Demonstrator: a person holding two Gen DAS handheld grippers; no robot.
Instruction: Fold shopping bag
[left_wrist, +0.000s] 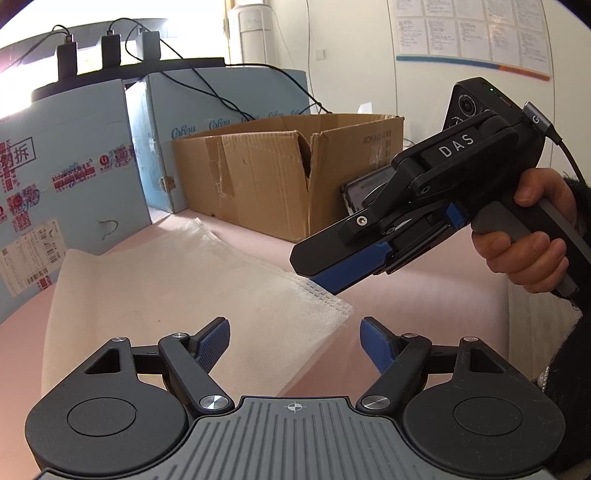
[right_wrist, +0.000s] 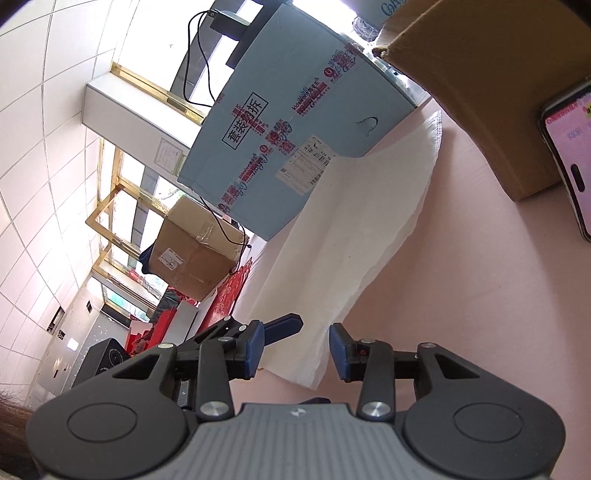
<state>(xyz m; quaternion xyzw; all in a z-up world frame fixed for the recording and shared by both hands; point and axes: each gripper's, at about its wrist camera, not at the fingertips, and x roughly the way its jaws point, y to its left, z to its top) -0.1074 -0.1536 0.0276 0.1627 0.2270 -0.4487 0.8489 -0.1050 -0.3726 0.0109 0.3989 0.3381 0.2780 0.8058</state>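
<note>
A white non-woven shopping bag (left_wrist: 184, 288) lies flat on the pink tabletop (left_wrist: 424, 314), folded into a long strip. My left gripper (left_wrist: 295, 332) is open just above the bag's near right corner, with nothing between its pads. A hand holds my right gripper (left_wrist: 314, 275), which tilts down so its tip reaches the bag's right edge. In the right wrist view the right gripper (right_wrist: 297, 349) is open, and the near corner of the bag (right_wrist: 351, 236) lies in the gap between its blue pads. The left gripper's blue finger (right_wrist: 284, 325) pokes in just beside it.
A torn brown cardboard box (left_wrist: 288, 173) stands behind the bag, with a phone (right_wrist: 569, 158) leaning on it. Light-blue printed cartons (left_wrist: 74, 177) wall off the left and back. Black chargers with cables (left_wrist: 110, 48) sit on top.
</note>
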